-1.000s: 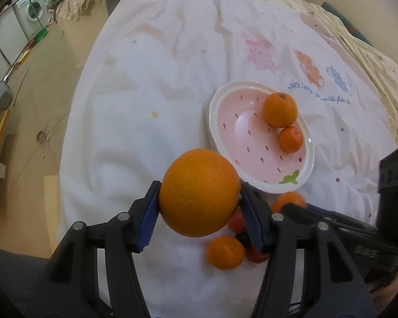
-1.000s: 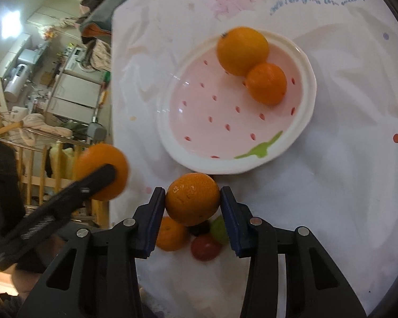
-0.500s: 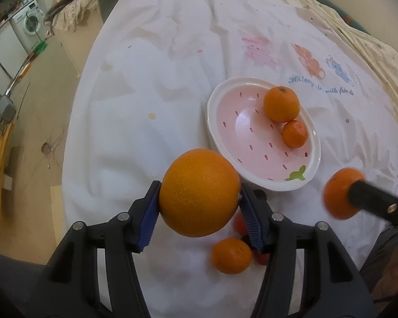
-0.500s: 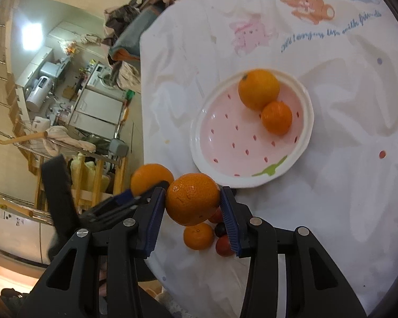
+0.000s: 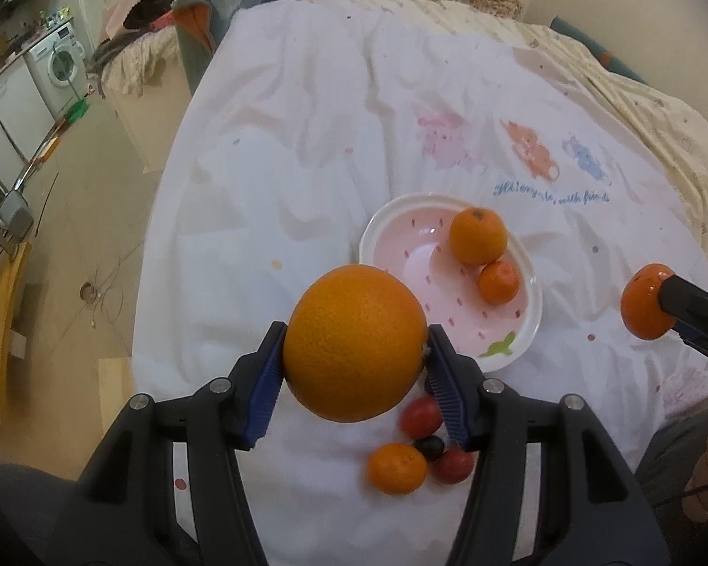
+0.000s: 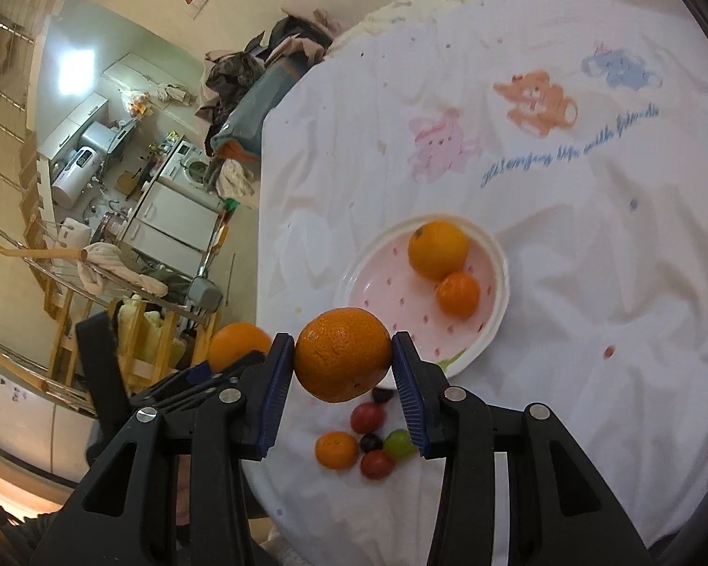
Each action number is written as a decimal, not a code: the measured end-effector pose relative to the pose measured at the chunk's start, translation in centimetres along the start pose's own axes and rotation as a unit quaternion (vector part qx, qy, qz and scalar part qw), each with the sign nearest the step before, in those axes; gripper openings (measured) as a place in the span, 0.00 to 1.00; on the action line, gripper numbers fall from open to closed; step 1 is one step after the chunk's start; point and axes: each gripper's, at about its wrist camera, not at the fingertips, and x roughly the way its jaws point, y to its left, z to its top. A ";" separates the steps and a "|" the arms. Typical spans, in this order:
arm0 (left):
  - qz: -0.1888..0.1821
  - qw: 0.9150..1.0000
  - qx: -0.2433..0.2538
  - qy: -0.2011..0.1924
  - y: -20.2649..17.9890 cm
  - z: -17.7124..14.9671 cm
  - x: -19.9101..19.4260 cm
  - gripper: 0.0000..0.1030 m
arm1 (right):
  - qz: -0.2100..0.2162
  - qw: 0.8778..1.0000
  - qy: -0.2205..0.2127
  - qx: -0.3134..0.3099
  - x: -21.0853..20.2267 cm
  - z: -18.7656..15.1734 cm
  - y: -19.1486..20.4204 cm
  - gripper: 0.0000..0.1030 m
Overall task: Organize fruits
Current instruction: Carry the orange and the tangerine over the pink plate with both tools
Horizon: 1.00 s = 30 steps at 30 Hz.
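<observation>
Two oranges [image 5: 477, 236] on pink plate [image 5: 528, 325]; small fruits [image 5: 415, 453] beside it

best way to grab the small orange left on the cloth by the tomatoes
Take the small orange across its widest middle, coming straight down from above. It is round and sits low on the cloth, and the tomatoes and dark grape crowd its right side, so put one pad on its open left.

The left gripper [image 5: 354, 353] is clamped on a large orange [image 5: 354, 342], tilted steeply down. The right gripper [image 6: 342, 363] pinches a smaller orange [image 6: 342, 361] between its blue pads.
</observation>
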 end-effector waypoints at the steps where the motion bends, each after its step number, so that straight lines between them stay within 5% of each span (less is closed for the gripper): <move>1: -0.001 1.000 0.002 -0.001 -0.1 0.3 -0.2 0.52 | -0.003 1.000 -0.004 0.000 -0.3 0.3 -0.2 0.43; 14: -0.006 0.999 0.041 -0.017 -2.7 4.7 0.3 0.52 | -0.030 0.999 -0.022 0.012 -0.7 4.9 -2.6 0.43; 30: -0.004 0.999 0.037 0.031 -3.0 8.9 7.5 0.52 | -0.059 0.998 0.013 0.012 5.3 9.3 -5.5 0.43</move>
